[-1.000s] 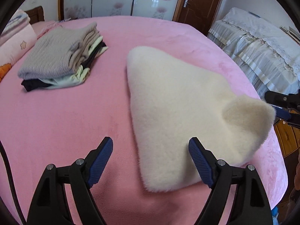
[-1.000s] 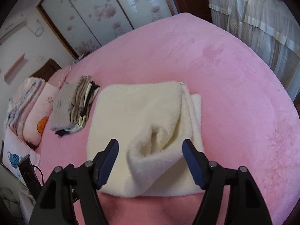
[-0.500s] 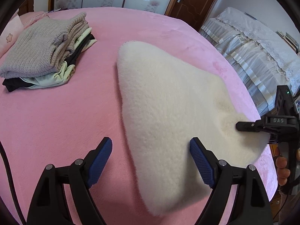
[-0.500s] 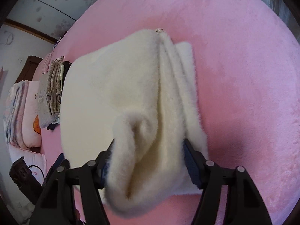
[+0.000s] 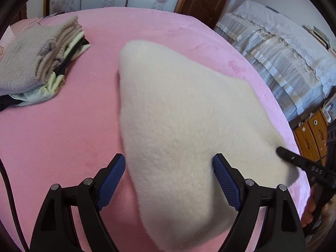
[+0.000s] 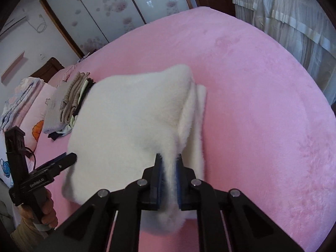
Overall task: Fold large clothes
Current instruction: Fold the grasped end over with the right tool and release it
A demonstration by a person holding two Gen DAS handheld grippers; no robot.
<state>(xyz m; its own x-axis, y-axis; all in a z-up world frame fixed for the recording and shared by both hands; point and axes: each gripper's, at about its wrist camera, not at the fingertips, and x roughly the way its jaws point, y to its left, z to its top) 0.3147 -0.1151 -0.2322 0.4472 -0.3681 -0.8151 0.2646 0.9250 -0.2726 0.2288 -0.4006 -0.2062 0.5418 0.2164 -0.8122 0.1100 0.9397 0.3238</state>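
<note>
Fold in progress on a pink bed (image 6: 262, 96). The right gripper (image 6: 169, 174) was clamped on a raised near corner of the cream fleece garment (image 6: 130, 121), its two blue pads pressed together with pile between them; the rest of the garment lay ahead of and to the left of that gripper, with a doubled edge showing along its right side. The left gripper (image 5: 168, 180) stood with its fingers wide apart, holding nothing; the garment's near left edge lay between and just beyond its pads (image 5: 111, 178), apparently not yet gripped. Ahead and to the left of both grippers sat a stack of folded clothes (image 5: 37, 67), well apart from the garment. Judged from this: earlier items appeared finished and stacked; the fleece garment was already folded at least once; a further fold, probably lifting the near edge away, and placement on the stack seemingly remained.
</note>
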